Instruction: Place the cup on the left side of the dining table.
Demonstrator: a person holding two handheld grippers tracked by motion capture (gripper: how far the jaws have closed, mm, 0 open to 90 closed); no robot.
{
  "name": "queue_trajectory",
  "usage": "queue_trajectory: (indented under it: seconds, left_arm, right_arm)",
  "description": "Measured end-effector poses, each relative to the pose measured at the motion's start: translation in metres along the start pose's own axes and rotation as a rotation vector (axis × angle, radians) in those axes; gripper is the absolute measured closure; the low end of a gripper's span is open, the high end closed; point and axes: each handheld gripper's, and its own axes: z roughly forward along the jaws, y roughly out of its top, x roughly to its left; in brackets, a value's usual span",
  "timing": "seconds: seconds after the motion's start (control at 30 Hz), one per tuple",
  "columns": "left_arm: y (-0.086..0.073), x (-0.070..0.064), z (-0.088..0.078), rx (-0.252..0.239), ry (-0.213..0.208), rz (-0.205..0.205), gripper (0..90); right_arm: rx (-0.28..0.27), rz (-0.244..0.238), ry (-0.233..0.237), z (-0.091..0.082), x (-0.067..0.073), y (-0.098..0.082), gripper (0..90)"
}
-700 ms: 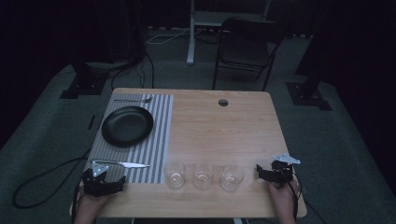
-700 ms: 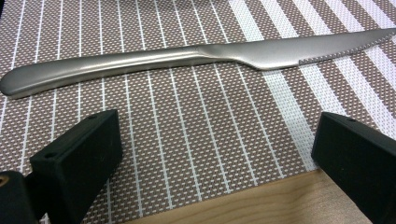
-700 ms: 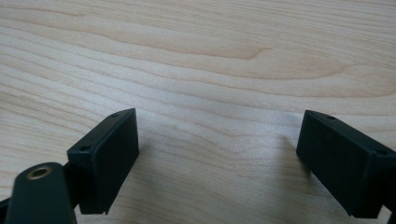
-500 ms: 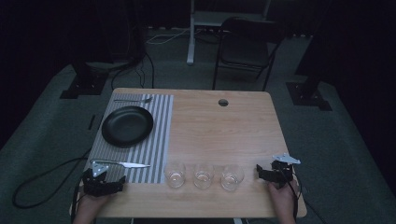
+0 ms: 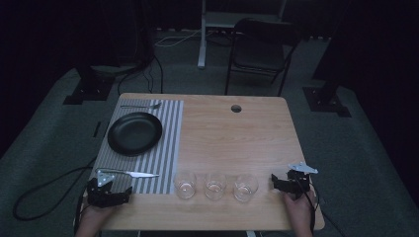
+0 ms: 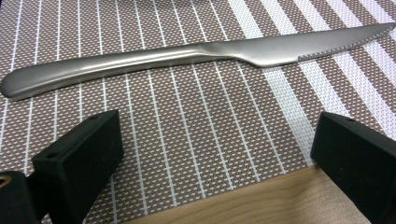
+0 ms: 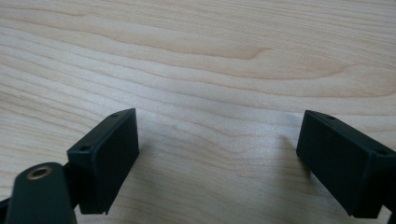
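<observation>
Comparing with a moment ago, I find nothing has moved: my left claw (image 6: 212,158) rests with jaws spread wide and empty at the striped placemat's (image 6: 196,126) near edge, the table knife (image 6: 187,53) lying just beyond them. My right claw (image 7: 217,158) sits equally wide over bare tabletop (image 7: 210,56), with three glasses (image 5: 215,185) to its left, so I judge no task begun.

A folding chair (image 5: 261,47) stands beyond the wooden table (image 5: 237,138).

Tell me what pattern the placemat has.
The placemat is brown woven with white stripes, clearest in the left gripper view.
</observation>
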Motion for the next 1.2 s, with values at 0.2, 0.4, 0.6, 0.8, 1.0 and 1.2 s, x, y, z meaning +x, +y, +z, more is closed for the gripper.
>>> queue_trajectory:
  seconds: [0.2, 0.4, 0.6, 0.8, 1.0, 1.2]
  left_arm:
    - [-0.001, 0.001, -0.003, -0.008, -0.014, -0.002, 2.8]
    - [-0.001, -0.003, -0.003, 0.002, -0.05, 0.028, 2.8]
    - [0.0, -0.01, -0.004, 0.005, -0.096, 0.066, 2.9]
    - [0.0, -0.017, -0.005, 0.0, -0.122, 0.094, 2.9]
    - [0.001, -0.024, -0.006, -0.008, -0.159, 0.119, 2.9]
    - [0.002, -0.031, -0.006, -0.006, -0.181, 0.143, 3.0]
  right_arm:
    - [0.0, 0.0, 0.0, 0.0, 0.0, 0.0, 12.5]
    - [0.0, 0.0, 0.0, 0.0, 0.0, 0.0, 12.5]
    - [0.0, 0.0, 0.0, 0.0, 0.0, 0.0, 12.5]
    - [0.0, 0.0, 0.0, 0.0, 0.0, 0.0, 12.5]
    - [0.0, 0.0, 0.0, 0.0, 0.0, 0.0, 12.5]
    - [0.0, 0.0, 0.0, 0.0, 0.0, 0.0, 12.5]
